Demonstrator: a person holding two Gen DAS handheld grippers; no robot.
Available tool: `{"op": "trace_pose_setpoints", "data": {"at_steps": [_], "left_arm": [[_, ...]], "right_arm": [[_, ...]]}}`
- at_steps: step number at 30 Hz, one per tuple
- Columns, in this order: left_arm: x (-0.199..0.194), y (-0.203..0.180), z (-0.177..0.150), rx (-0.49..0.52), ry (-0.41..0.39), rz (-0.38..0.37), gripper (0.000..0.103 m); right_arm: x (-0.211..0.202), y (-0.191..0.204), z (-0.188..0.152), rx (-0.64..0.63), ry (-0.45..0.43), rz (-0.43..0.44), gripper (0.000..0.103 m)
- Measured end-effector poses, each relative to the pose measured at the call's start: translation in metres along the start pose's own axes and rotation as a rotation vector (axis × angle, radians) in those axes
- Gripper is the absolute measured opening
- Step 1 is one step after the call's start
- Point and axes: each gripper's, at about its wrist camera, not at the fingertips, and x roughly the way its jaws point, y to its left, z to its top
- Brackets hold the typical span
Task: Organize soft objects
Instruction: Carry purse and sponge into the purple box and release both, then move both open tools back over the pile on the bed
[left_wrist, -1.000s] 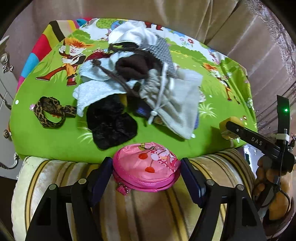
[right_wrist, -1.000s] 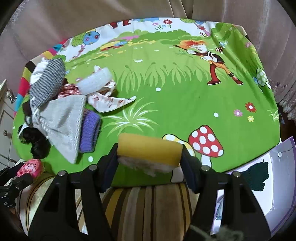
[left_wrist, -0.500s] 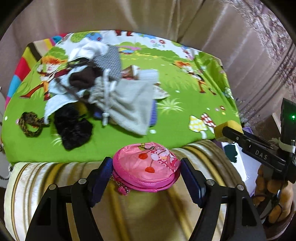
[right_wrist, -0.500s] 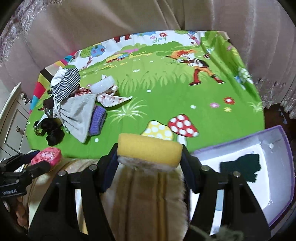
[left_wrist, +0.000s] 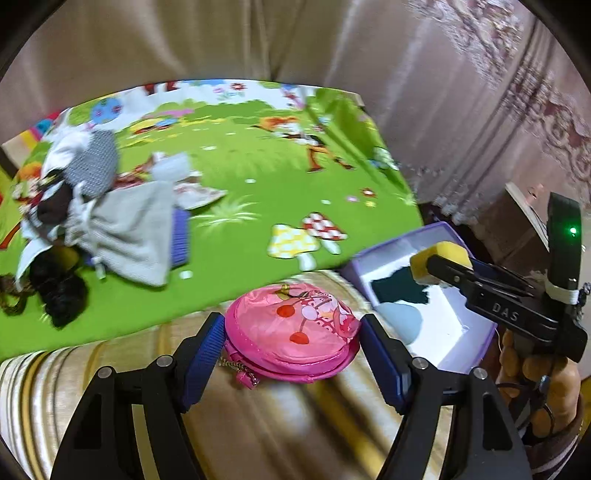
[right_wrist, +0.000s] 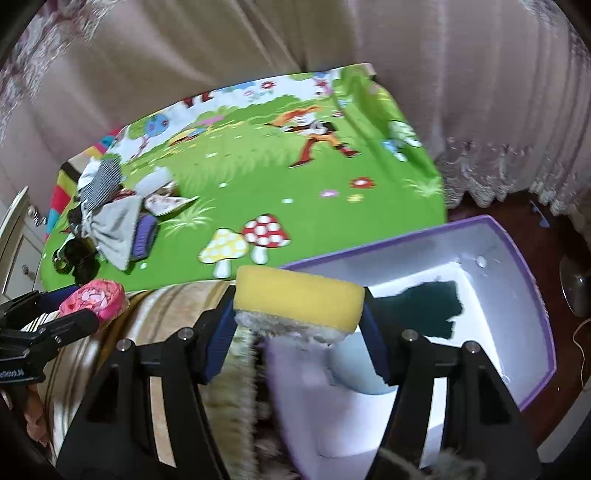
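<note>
My left gripper (left_wrist: 291, 345) is shut on a round pink pouch (left_wrist: 291, 332) with a cherry print, held above the striped sofa edge (left_wrist: 110, 365). My right gripper (right_wrist: 299, 325) is shut on a yellow sponge (right_wrist: 299, 295) at the near rim of a purple-edged white box (right_wrist: 532, 288). The box holds a dark green cloth (right_wrist: 432, 304) and a pale blue item (right_wrist: 354, 365). In the left wrist view the right gripper (left_wrist: 436, 267) holds the sponge (left_wrist: 439, 256) over the box (left_wrist: 476, 343). A pile of soft things (left_wrist: 103, 214) lies on the green cartoon mat (left_wrist: 258, 206).
The pile includes a grey drawstring bag (left_wrist: 129, 229), a purple knit piece (left_wrist: 181, 236), a checked cloth (left_wrist: 94, 166) and black fabric (left_wrist: 62, 291). Beige curtains (right_wrist: 258, 44) hang behind. A white drawer unit (right_wrist: 18, 236) stands at far left. The box sits to the right of the mat.
Both grippers have swung right, away from the pile. The purple-edged box has come into view, and the sponge now sits at its rim. The pouch stays gripped.
</note>
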Motion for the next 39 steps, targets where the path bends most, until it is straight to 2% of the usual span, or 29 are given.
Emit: {"op": "trace_pose_setpoints", "data": {"at_steps": [12, 23, 25, 28, 39], "left_arm": [[0.019, -0.079, 0.000, 0.160, 0.040, -0.090, 0.075], [0.036, -0.130, -0.008, 0.261, 0.100, -0.198, 0.078], [0.037, -0.134, -0.010, 0.270, 0.106, -0.206, 0.080], [0.038, -0.132, -0.011, 0.256, 0.110, -0.214, 0.083], [0.030, -0.117, -0.007, 0.217, 0.071, -0.192, 0.083]], "right_arm": [[-0.022, -0.070, -0.012, 0.094, -0.035, -0.130, 0.067], [-0.035, -0.094, -0.011, 0.133, -0.061, -0.164, 0.070], [-0.036, -0.094, -0.011, 0.134, -0.061, -0.167, 0.079], [-0.037, -0.095, -0.012, 0.134, -0.067, -0.164, 0.085], [-0.037, -0.086, -0.010, 0.126, -0.067, -0.126, 0.085]]}}
